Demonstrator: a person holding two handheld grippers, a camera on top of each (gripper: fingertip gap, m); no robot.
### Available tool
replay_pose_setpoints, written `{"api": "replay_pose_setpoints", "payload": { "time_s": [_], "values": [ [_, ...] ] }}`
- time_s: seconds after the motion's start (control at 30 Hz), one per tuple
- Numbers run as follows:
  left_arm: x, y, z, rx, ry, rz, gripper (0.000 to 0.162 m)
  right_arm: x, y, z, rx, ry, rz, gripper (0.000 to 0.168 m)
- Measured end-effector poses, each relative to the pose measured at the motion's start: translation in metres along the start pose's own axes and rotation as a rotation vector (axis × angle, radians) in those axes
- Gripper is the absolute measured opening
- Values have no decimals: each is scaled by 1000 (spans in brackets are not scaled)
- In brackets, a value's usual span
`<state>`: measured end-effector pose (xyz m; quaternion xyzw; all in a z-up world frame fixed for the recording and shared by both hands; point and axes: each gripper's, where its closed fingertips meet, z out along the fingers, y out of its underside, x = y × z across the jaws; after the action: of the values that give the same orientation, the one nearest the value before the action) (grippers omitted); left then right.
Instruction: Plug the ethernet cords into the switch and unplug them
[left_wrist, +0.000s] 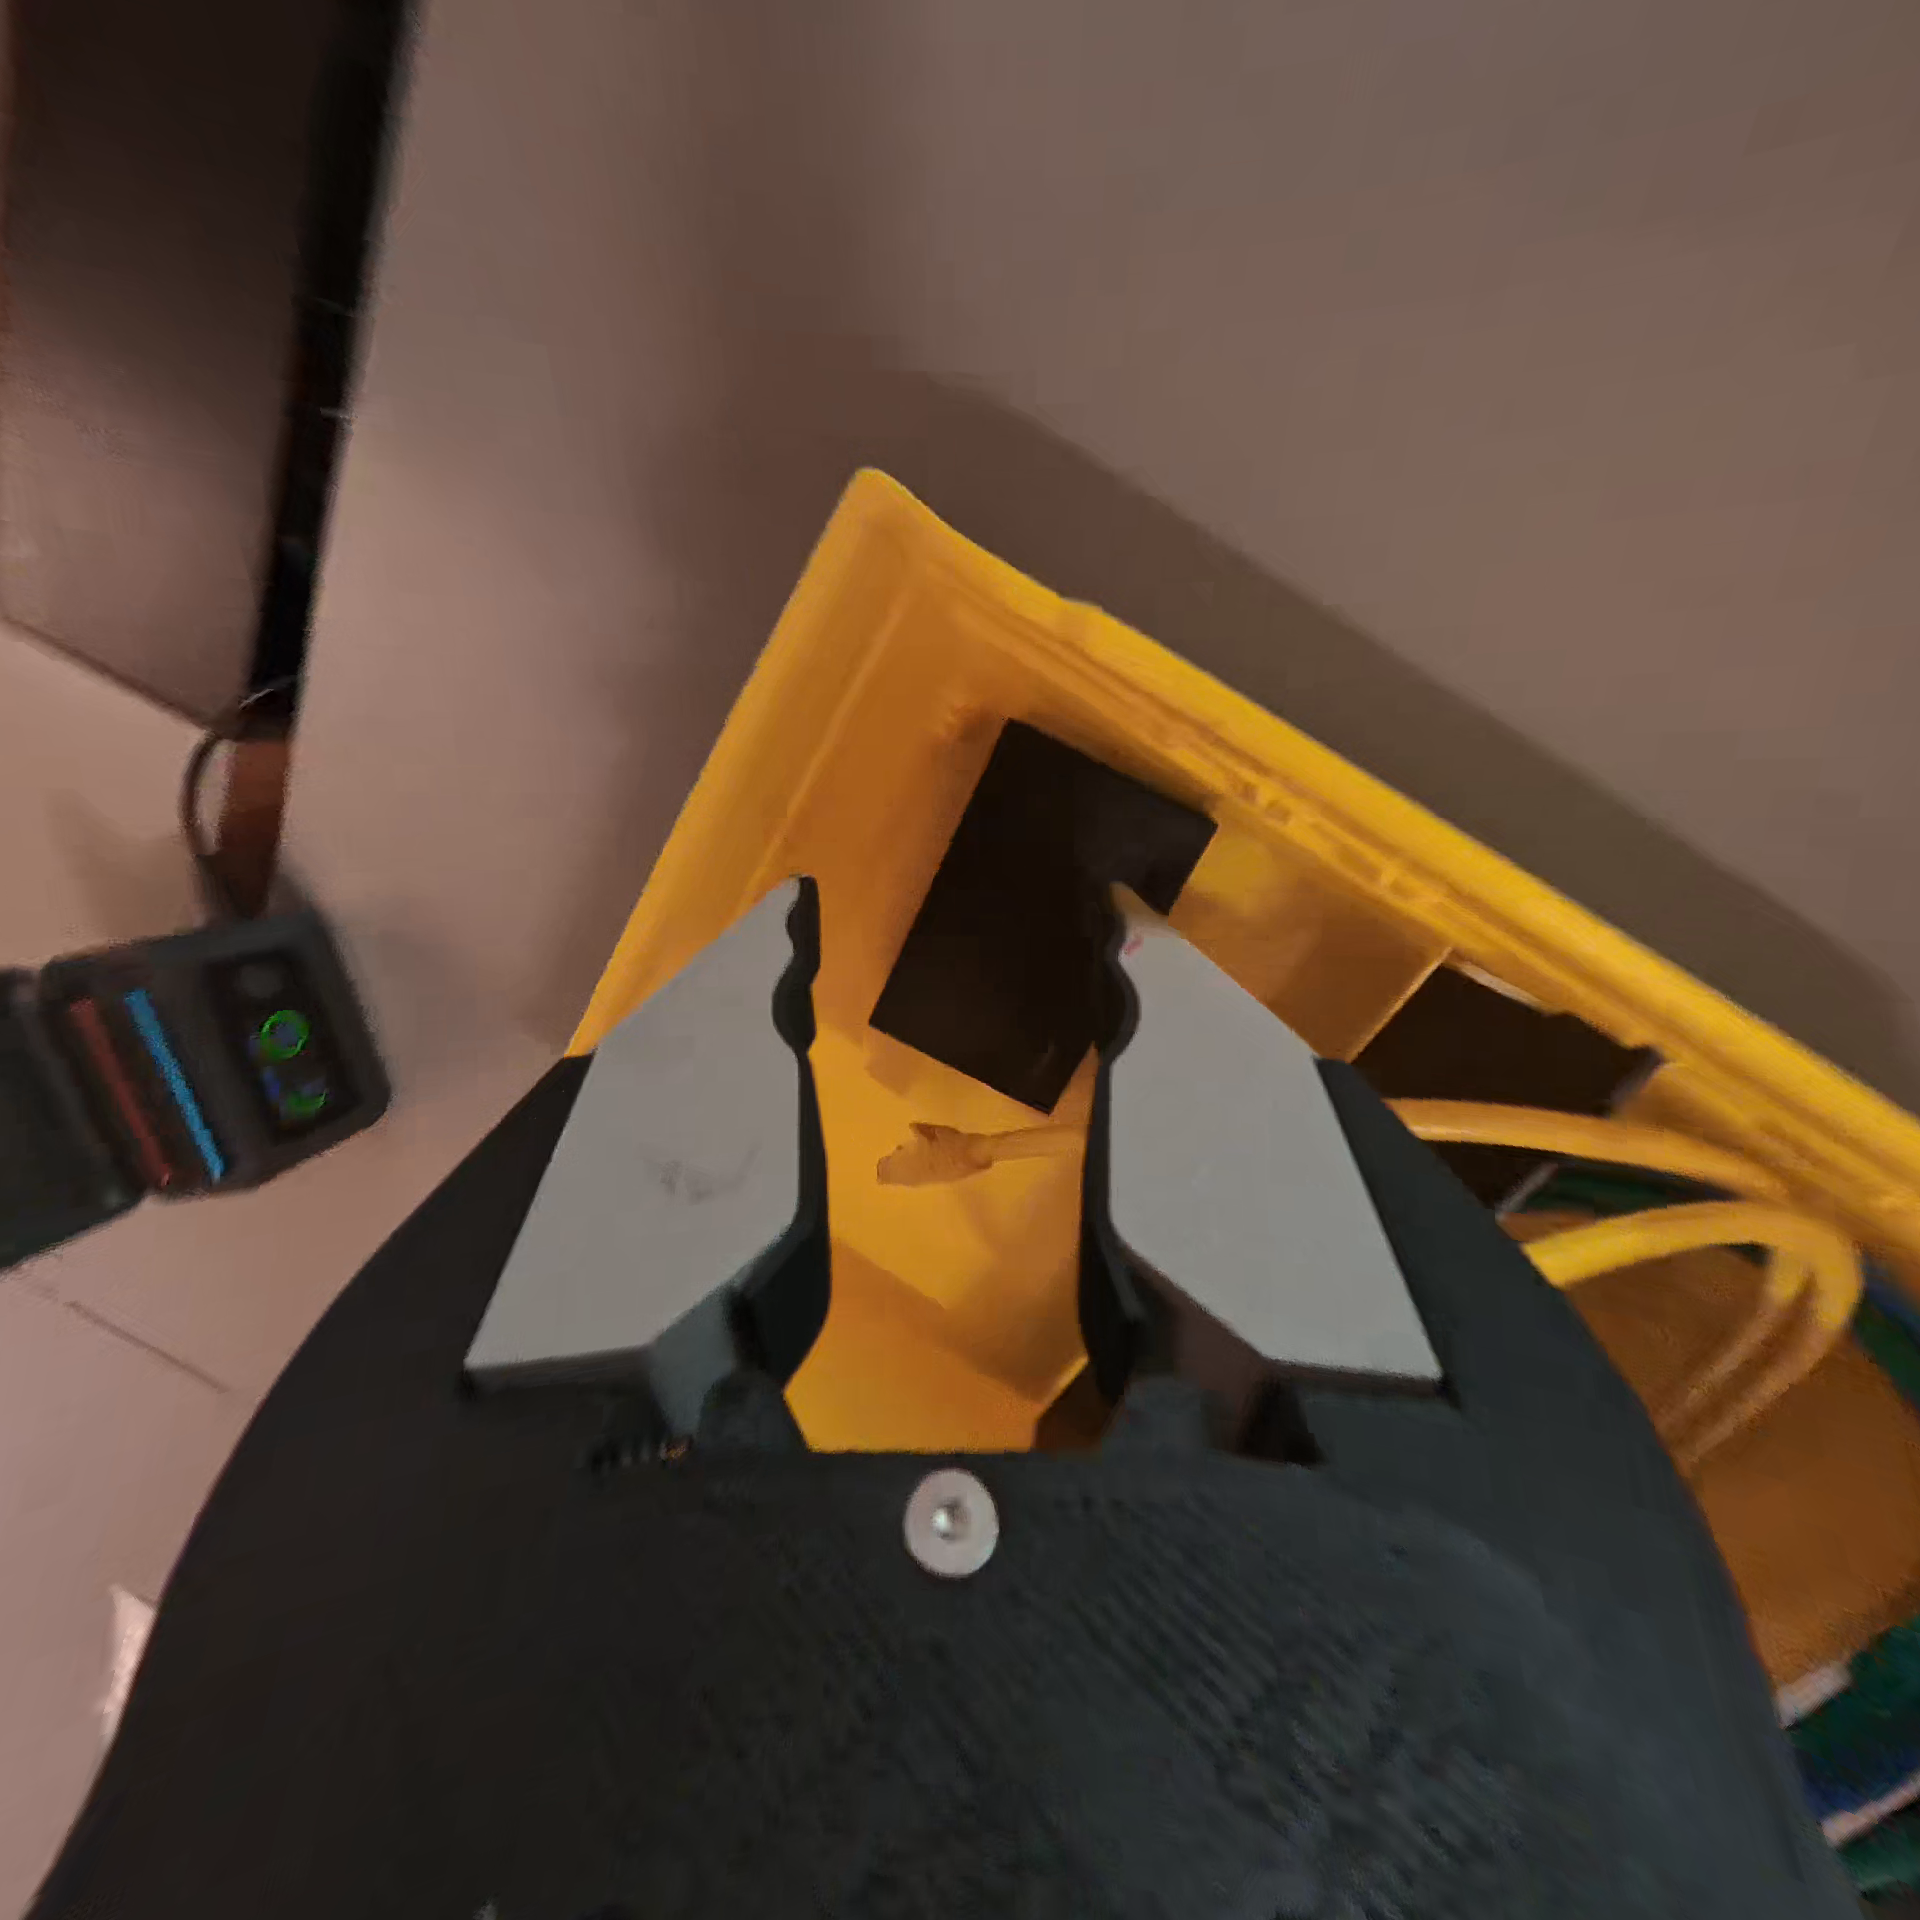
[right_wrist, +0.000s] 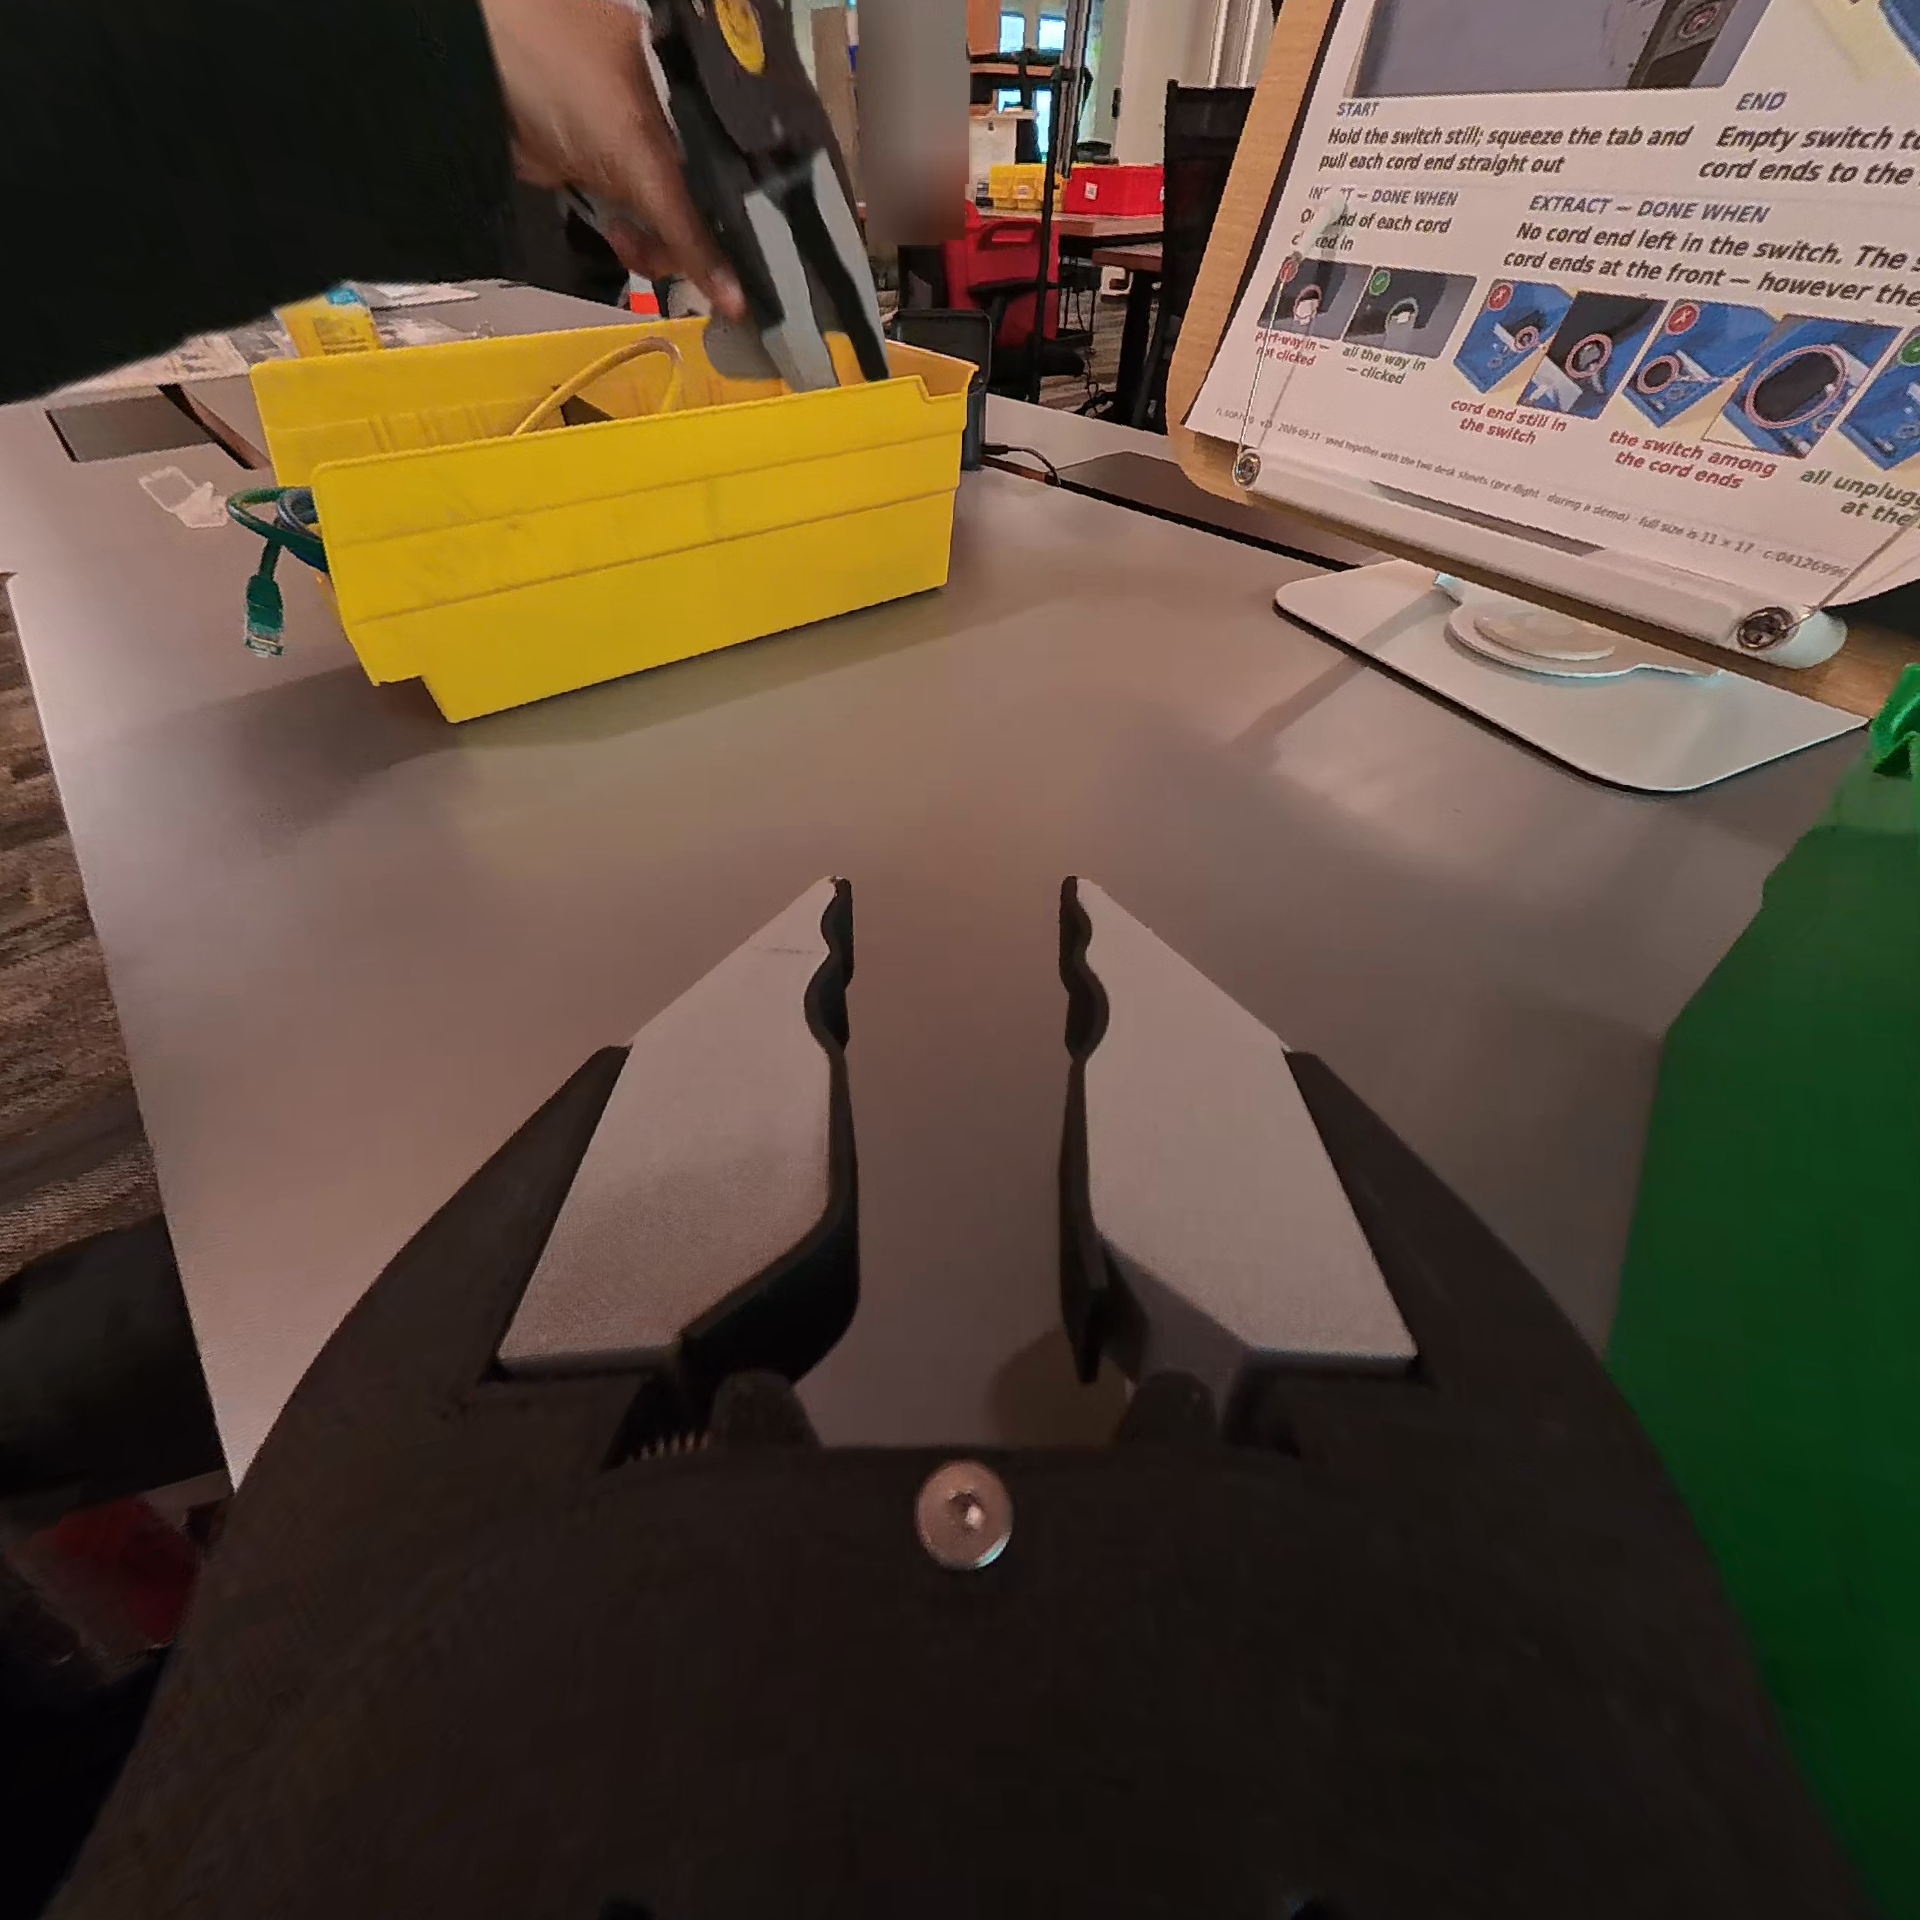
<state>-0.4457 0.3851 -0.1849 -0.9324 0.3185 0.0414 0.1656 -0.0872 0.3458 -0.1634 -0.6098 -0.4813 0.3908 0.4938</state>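
- Our left gripper (left_wrist: 961, 935) hangs inside the yellow bin (left_wrist: 904, 665), its jaws parted with nothing between them; the right wrist view shows it dipped in from above with the person's hand (right_wrist: 613, 177) on its handle.
- Just beyond its fingertips lies a black block (left_wrist: 1029, 914) against the bin's corner, and a second black block (left_wrist: 1496, 1039) lies farther along the same wall. We take one of them for the switch, but the picture is smeared and we cannot tell which, nor see any ports.
- A yellow ethernet cord (left_wrist: 1683, 1236) loops through the bin, and one yellow plug end (left_wrist: 935, 1153) lies loose on the bin floor between the left gripper's fingers, not seated in anything.
- A green ethernet cord (right_wrist: 265, 561) spills over the bin's side, its plug dangling free against the outside of the bin wall.
- Our right gripper (right_wrist: 956, 935) hovers over the grey table (right_wrist: 727, 883), well apart from the bin, jaws parted and empty.
- A sheet of instructions on a stand (right_wrist: 1558, 312) sits at the table's far right, and a green bin (right_wrist: 1787, 1247) crowds the right edge.
- Our judgement: the cord ends we can see are unplugged and nothing is gripped, so every plugging and every later unplugging is still ahead of us.
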Motion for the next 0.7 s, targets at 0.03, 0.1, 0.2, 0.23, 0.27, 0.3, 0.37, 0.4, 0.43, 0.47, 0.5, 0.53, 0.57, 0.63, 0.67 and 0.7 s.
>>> {"api": "replay_pose_setpoints", "payload": {
  "time_s": [0.03,0.1,0.2,0.23,0.27,0.3,0.37,0.4,0.43,0.47,0.5,0.53,0.57,0.63,0.67,0.7],
  "values": [
    [2,5,9,-29,31,56,55,0,0,0,1,-1,4,36],
    [2,16,23,-90,55,145,47,1,0,0,2,-1,11,36],
    [7,14,31,-72,121,191,43,3,-1,2,6,-2,20,35],
    [8,14,31,-75,141,182,41,3,-1,2,6,-3,23,35],
    [9,15,31,-88,163,168,39,3,-1,3,5,-4,25,35],
    [11,18,31,-121,182,170,39,4,-1,4,4,-5,27,35],
    [6,29,28,-213,163,224,45,4,-1,5,1,-7,30,35],
    [4,32,27,-240,145,239,47,4,-1,6,0,-7,31,35],
    [4,35,26,-258,144,237,50,4,-1,5,2,-6,31,35],
    [5,40,25,-283,147,222,54,5,-2,5,6,-5,30,35],
    [4,45,25,-315,138,214,57,4,-2,5,9,-4,29,34],
    [4,48,26,-327,128,219,61,4,-2,5,10,-4,28,34],
    [4,46,26,-313,120,229,64,4,-2,5,7,-5,28,34],
    [5,44,26,-292,101,257,68,4,-2,5,3,-7,27,34],
    [5,45,27,-289,94,252,69,4,-2,5,3,-7,25,34],
    [6,49,30,-312,89,253,71,4,-2,5,4,-7,23,34]
  ]
}}
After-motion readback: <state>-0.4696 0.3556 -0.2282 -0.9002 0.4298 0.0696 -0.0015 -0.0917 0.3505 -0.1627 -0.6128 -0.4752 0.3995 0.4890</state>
